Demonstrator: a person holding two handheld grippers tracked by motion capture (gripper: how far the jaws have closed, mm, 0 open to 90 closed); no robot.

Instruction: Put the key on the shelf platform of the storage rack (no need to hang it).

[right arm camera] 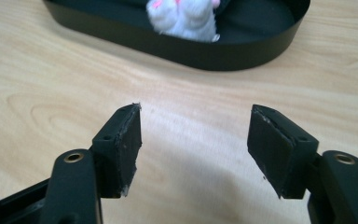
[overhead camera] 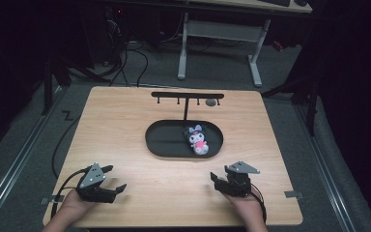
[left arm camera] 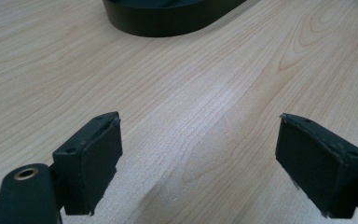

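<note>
I see my left black hand-held gripper (overhead camera: 107, 179) low at the near left, its 2 jaws spread wide with nothing between them, the hand (overhead camera: 72, 202) wrapped behind it. My right black hand-held gripper (overhead camera: 217, 180) sits at the near right, jaws parted and empty, gripped by the right hand (overhead camera: 244, 205).

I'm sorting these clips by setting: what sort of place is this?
Probably a lab or workshop set up for recording: a light wooden table on grey carpet with dark surroundings, cables trailing on the floor, and a white-legged desk behind it.
</note>
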